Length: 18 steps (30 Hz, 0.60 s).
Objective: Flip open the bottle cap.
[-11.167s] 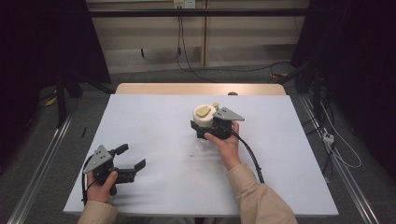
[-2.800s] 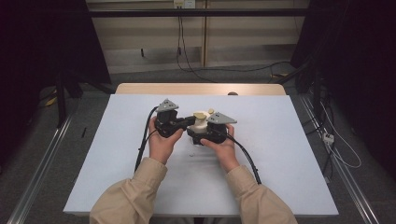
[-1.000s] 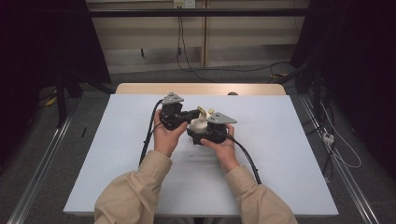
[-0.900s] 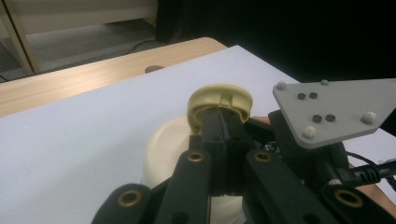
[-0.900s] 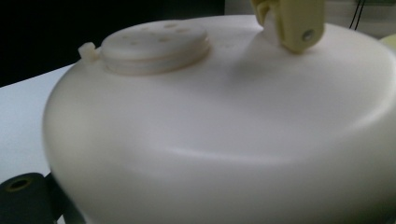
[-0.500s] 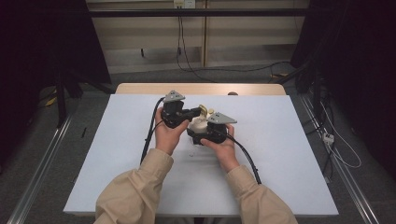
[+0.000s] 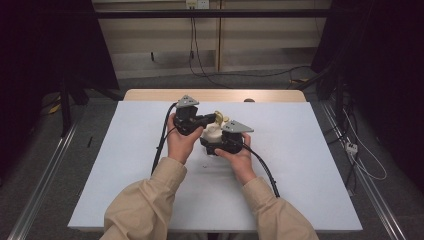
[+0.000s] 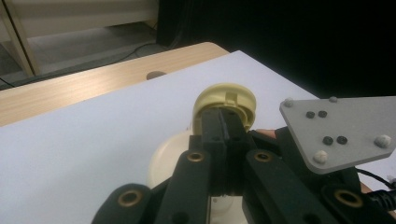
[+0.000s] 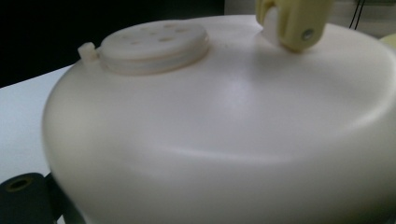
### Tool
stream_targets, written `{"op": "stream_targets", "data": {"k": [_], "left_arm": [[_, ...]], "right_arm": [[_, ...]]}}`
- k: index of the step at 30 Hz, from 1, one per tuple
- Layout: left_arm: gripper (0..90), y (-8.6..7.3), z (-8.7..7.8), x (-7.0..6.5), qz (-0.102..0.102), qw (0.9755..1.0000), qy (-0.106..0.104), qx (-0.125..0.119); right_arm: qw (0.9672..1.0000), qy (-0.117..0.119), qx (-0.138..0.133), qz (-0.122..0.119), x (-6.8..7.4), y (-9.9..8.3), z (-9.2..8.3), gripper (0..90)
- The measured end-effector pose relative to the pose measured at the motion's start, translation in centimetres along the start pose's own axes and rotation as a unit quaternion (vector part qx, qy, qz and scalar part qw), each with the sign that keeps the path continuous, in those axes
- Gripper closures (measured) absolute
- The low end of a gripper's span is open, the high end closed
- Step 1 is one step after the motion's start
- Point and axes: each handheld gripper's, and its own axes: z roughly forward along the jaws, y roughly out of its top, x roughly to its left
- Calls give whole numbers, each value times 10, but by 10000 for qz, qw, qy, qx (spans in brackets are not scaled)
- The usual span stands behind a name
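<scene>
Jar (image 7: 212, 134), cream and squat, sits in the right gripper (image 7: 226, 142), whose jaws reach around its lower body, gripping it, near the middle of the table (image 7: 310, 165). In the right gripper view its rounded side (image 9: 224, 140) comes right up to the camera, with a perforated sprinkle top (image 9: 154, 44) on its upper face and a pale yellow hinge (image 9: 294, 18) at the far edge.

The left gripper (image 7: 207, 119) has its jaws shut together, pinched on the rim of the yellow flip lid (image 7: 219, 118), which stands open and upright above the jar. In the left gripper view the closed jaws point straight at the lid's round inside face (image 8: 225, 103), and the grey plate (image 8: 343, 130) of the right gripper sits just to the right.

What matters for the coming move, as I judge it, is that the lid lies straight ahead of the left gripper, on the far side of the jar, hinged at the jar's top edge. The left hand (image 7: 181, 142) is the one placed to swing it about that hinge while the right hand (image 7: 240, 159) steadies the body on the white table cover.
</scene>
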Motion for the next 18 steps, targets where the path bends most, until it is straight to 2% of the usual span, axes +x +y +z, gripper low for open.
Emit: {"op": "stream_targets", "data": {"k": [9,11,18], "left_arm": [[900,1,1,0,-8,10000,15,-17],[900,0,2,0,40,10000,8,38],[900,0,0,1,-4,10000,-20,2]], "right_arm": [[10000,5,4,15,0,0,0,65],[10000,11,8,15,0,0,0,65],[10000,-5,19,15,0,0,0,65]]}}
